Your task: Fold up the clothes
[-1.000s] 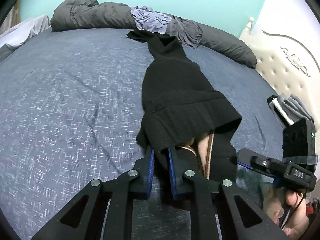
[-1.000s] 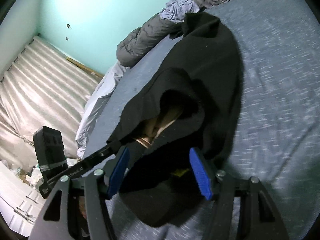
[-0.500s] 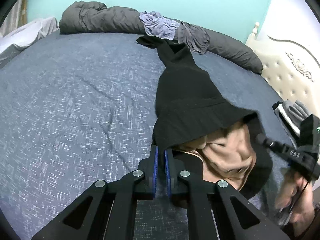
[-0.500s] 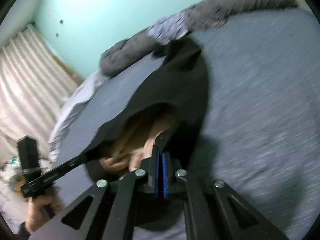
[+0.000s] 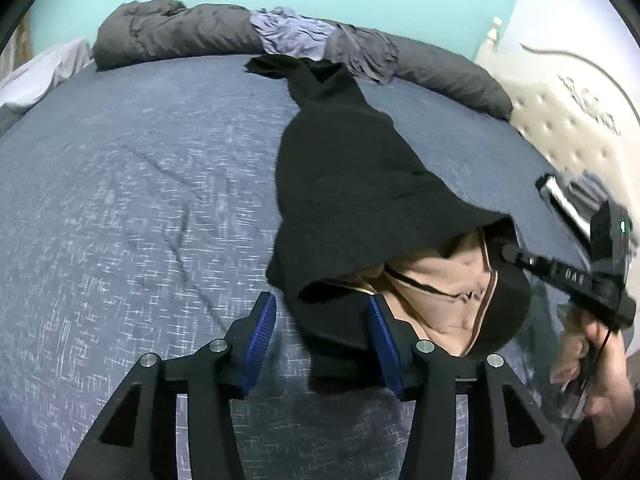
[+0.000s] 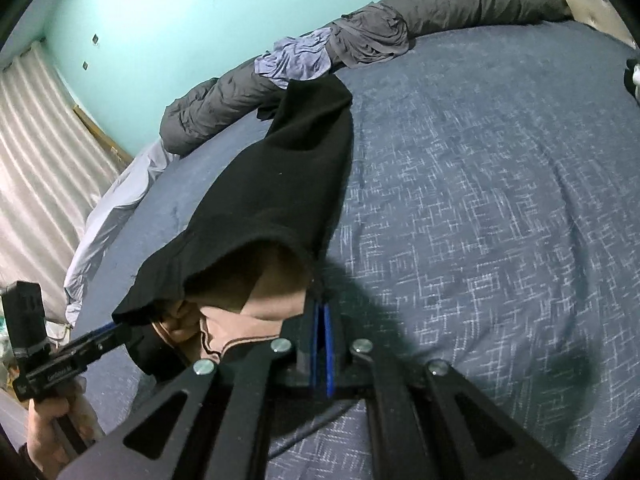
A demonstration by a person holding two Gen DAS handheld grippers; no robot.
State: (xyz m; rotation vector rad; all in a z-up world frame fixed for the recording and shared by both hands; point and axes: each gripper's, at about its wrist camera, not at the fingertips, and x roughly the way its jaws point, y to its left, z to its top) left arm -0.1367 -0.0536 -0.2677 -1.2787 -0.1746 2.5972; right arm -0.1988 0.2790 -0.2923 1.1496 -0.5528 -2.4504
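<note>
While the black garment (image 5: 344, 184) lies on the bed (image 5: 120, 200):
Left gripper (image 5: 320, 332): jaws just opened, hem between, unpressed.
Right gripper (image 6: 320, 312): clamped on hem.
Beyond: grey duvet roll (image 5: 168, 28), headboard (image 5: 572, 128).

Black garment (image 5: 352, 168): matt knit cloth, tan smoother lining (image 5: 444, 296) showing. Bed (image 5: 140, 200) sheet looking like rough woven blue cloth. Gripper (image 5: 322, 334) arms: matt black plastic, ribbed blue pads, shiny metal screws. Headboard (image 5: 568, 132): tufted, slightly glossy.
</note>
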